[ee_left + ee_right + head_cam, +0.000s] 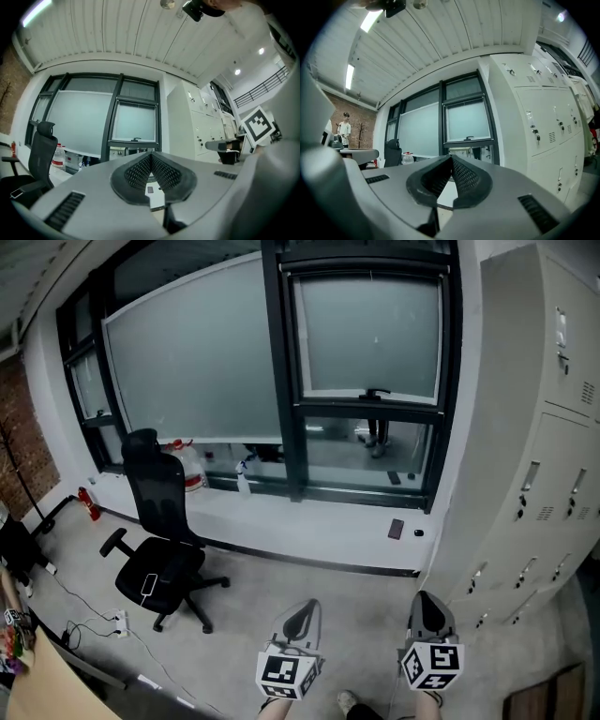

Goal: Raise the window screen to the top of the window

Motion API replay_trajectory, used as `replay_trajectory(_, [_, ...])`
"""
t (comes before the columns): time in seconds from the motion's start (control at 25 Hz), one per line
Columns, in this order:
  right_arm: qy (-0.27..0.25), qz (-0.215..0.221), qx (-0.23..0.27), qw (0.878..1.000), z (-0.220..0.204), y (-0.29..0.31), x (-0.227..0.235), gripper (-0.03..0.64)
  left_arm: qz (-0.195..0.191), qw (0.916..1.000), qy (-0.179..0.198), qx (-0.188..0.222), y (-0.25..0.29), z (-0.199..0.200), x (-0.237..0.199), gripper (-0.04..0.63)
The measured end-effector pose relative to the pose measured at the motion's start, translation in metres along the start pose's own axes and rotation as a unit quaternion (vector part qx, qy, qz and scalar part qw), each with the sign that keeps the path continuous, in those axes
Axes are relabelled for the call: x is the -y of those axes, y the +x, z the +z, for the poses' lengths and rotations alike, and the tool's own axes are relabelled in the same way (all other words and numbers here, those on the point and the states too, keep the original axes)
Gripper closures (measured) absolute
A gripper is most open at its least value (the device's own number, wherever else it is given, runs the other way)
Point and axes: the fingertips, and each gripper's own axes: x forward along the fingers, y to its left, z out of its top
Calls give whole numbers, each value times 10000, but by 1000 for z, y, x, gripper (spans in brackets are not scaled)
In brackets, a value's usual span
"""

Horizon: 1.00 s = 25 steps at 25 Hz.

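The window screen (370,326) is a frosted panel in the right-hand sash, and its bottom rail carries a small dark handle (377,393) about halfway down the window. Clear glass shows under the rail. Both grippers are low in the head view, well short of the window. My left gripper (301,607) is shut with nothing in it, and so is my right gripper (428,600). The left gripper view has the screen (136,122) far beyond the left gripper (151,156). From the right gripper (451,157) the screen (468,120) and its handle (468,138) are also distant.
A black office chair (159,521) with a phone (148,585) on its seat stands at the left. Grey lockers (539,456) line the right wall. Bottles (190,465) and a small dark object (396,529) lie on the white sill (309,521). A person (345,129) stands far off.
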Motion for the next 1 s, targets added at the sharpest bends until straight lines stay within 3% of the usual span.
replay_trajectory(0.24, [195,-147,-43,9997,-2,-55,-15,609,81,9996,-204,-179,-50,-10,-1,592])
replay_trajectory(0.52, [223,-55,154,9996,17,-97,-30,609,207,9991,-285,221,-75,16,13,592])
replay_trajectory(0.84, [-77,153,327,9993,45,-163,-33,609,40,9991,10,416,-112,50,94,592])
replay_trajectory(1.0, [-173,329,406,9985,43,-206,-40,611,-36,9984,347,443,-145,52,140,592])
